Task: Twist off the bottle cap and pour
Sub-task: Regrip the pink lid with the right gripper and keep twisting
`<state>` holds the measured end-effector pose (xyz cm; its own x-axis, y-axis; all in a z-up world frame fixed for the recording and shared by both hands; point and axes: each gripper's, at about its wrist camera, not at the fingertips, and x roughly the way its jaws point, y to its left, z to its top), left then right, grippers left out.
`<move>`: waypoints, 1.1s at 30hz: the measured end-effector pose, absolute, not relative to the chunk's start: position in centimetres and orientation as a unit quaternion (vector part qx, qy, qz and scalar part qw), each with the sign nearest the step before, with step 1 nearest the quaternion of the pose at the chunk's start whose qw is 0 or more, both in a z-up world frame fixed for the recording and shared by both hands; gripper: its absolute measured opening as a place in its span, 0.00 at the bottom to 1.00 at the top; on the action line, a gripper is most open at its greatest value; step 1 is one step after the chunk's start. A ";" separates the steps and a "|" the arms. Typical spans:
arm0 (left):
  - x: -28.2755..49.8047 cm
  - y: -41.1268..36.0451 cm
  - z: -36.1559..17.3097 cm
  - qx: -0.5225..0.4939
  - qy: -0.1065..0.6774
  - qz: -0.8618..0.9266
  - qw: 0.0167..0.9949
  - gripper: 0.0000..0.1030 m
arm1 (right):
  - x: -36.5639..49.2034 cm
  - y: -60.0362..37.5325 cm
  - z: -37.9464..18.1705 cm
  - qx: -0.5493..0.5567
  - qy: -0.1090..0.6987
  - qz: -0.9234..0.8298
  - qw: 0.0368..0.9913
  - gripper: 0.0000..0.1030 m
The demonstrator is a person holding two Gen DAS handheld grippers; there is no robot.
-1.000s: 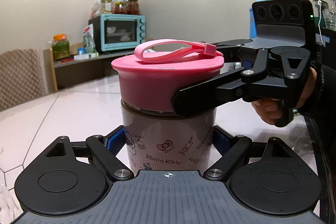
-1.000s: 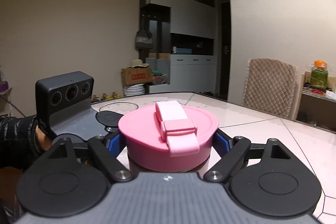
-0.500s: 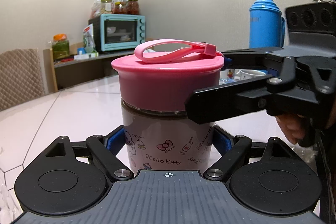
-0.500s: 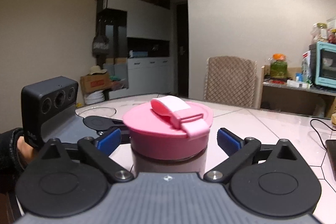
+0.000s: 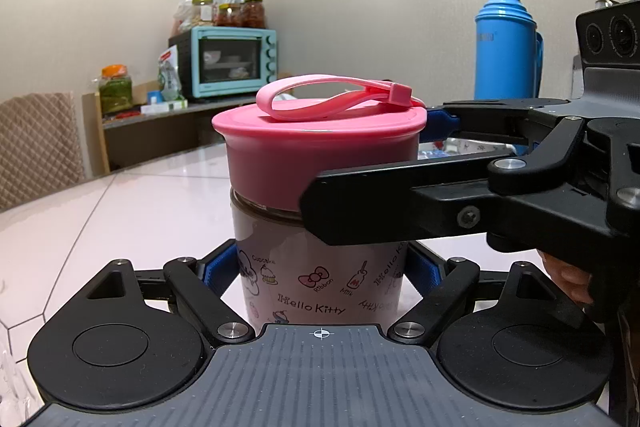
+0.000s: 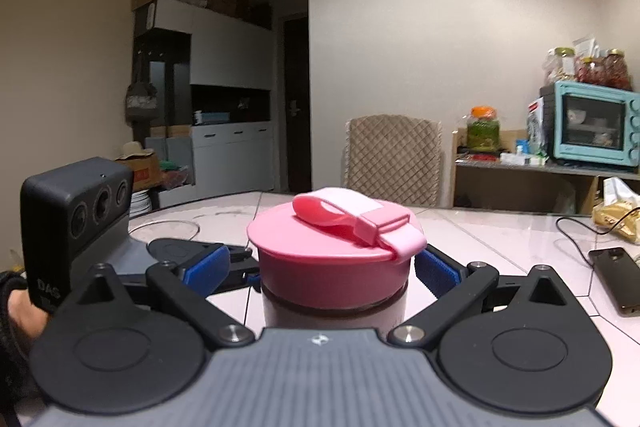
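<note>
A Hello Kitty bottle [image 5: 320,279] with a wide pink cap [image 5: 320,155] and strap stands on the pale table. My left gripper [image 5: 322,273] is shut on the bottle's body, blue pads against both sides. My right gripper [image 6: 334,267] reaches in from the right at cap height, seen in the left wrist view [image 5: 400,183]. Its blue pads stand apart from the cap [image 6: 332,259], with gaps on both sides, so it is open around the cap.
A blue thermos [image 5: 506,47] stands behind on the right. A teal toaster oven [image 5: 230,61] and jars sit on a side shelf. A phone [image 6: 618,277] with a cable and a snack bag [image 6: 616,215] lie on the table. A chair [image 6: 394,159] stands beyond.
My right gripper has let go of the cap and swung around it to a new angle. The bottle and my left gripper have not moved.
</note>
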<state>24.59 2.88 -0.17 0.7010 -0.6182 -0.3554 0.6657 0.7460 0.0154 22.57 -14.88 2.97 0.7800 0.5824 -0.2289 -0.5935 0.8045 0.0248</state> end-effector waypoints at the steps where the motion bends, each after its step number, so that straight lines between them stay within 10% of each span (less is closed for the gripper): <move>1: 24.6 2.9 -0.2 0.071 0.166 -0.349 0.919 0.87 | 22.6 -14.8 3.0 -0.023 0.114 0.309 0.944 0.97; 33: 24.6 2.9 -0.3 0.071 0.166 -0.349 0.919 0.87 | 26.0 -17.5 3.2 -0.072 0.109 0.447 0.885 0.83</move>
